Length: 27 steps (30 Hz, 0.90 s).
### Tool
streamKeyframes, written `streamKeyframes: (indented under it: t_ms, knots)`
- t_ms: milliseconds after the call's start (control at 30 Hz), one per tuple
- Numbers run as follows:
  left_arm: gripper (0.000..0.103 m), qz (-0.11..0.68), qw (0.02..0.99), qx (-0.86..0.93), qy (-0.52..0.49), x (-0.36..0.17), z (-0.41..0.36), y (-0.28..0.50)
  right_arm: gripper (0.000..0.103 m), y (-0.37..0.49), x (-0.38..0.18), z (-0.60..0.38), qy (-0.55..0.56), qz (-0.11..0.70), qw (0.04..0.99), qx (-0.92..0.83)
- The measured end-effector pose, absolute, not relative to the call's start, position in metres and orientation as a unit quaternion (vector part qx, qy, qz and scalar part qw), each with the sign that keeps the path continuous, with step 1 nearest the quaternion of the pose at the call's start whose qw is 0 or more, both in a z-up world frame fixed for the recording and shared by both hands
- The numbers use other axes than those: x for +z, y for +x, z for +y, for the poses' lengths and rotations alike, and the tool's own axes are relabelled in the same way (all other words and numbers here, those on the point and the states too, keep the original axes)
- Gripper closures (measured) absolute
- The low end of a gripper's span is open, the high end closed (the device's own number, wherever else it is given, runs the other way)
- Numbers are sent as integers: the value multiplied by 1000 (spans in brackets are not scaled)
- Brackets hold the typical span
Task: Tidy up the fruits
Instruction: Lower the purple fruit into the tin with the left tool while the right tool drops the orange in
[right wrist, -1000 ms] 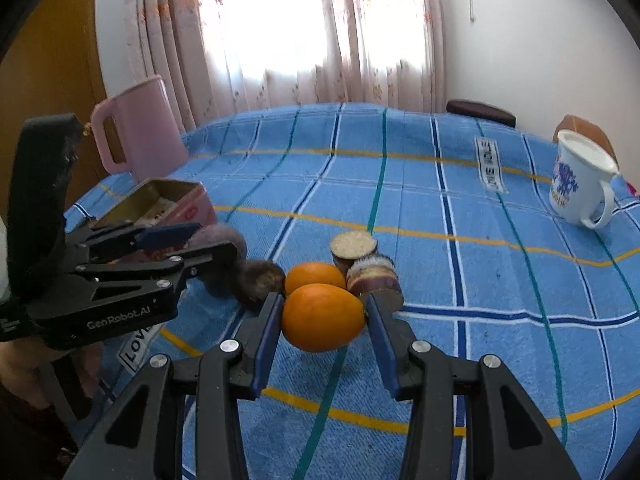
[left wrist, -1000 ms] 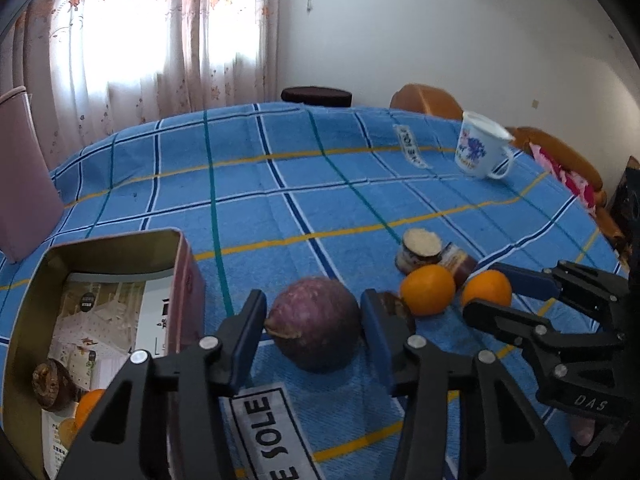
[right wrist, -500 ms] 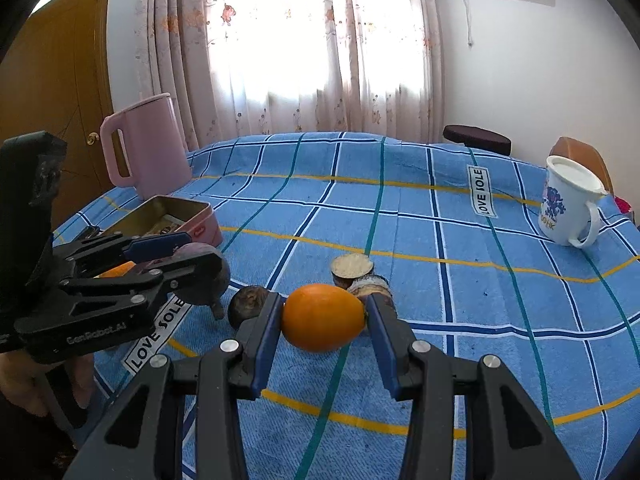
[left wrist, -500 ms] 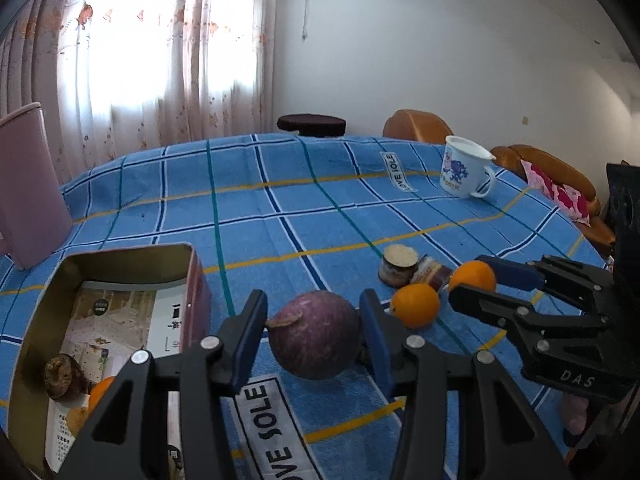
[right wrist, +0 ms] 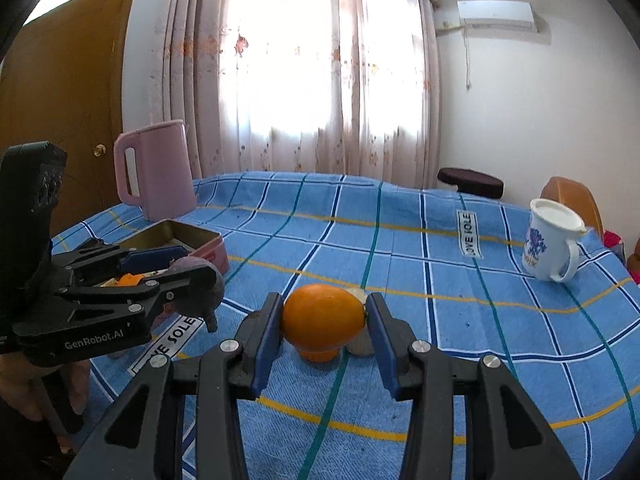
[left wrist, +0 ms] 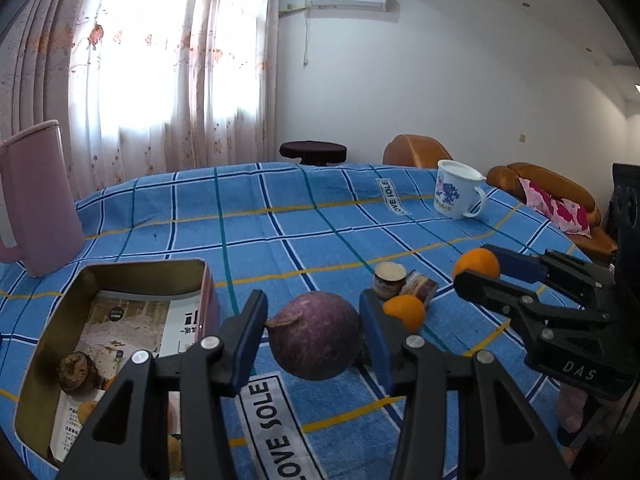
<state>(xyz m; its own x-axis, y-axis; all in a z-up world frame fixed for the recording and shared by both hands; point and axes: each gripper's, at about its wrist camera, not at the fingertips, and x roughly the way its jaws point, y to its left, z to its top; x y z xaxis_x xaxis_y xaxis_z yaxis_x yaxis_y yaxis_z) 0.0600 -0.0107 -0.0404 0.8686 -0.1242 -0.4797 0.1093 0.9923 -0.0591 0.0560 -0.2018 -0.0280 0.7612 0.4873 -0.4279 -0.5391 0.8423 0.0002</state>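
Observation:
My left gripper (left wrist: 314, 330) is shut on a round purple fruit (left wrist: 314, 336), held above the blue checked cloth just right of the open tin box (left wrist: 152, 270). The tin holds a dark brown fruit (left wrist: 78, 372) and small orange pieces. My right gripper (right wrist: 325, 320) is shut on an orange (right wrist: 322, 318), lifted off the cloth. In the left wrist view that same orange (left wrist: 476, 263) shows at the right gripper's tips. A second orange (left wrist: 405, 311) and two cut root pieces (left wrist: 389, 280) lie on the cloth. In the right wrist view the left gripper (right wrist: 200, 284) carries the purple fruit beside the tin (right wrist: 200, 238).
A pink jug (right wrist: 158, 174) stands behind the tin at the far left. A white mug (right wrist: 552, 240) with a blue print sits at the far right of the table. Brown chairs (left wrist: 416, 152) and a dark stool (left wrist: 313, 151) stand beyond the table edge.
Both grippers have risen with their fruits and tilted up, so more of the room shows. The purple fruit and the orange are off the cloth now.

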Motion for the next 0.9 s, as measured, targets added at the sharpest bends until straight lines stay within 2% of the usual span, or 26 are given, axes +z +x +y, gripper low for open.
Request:
streamKeyframes:
  t_ms: [900]
  knots:
    - [54, 205, 977, -34, -45, -9, 34, 17, 58, 40, -1, -145, -81, 170, 921, 341]
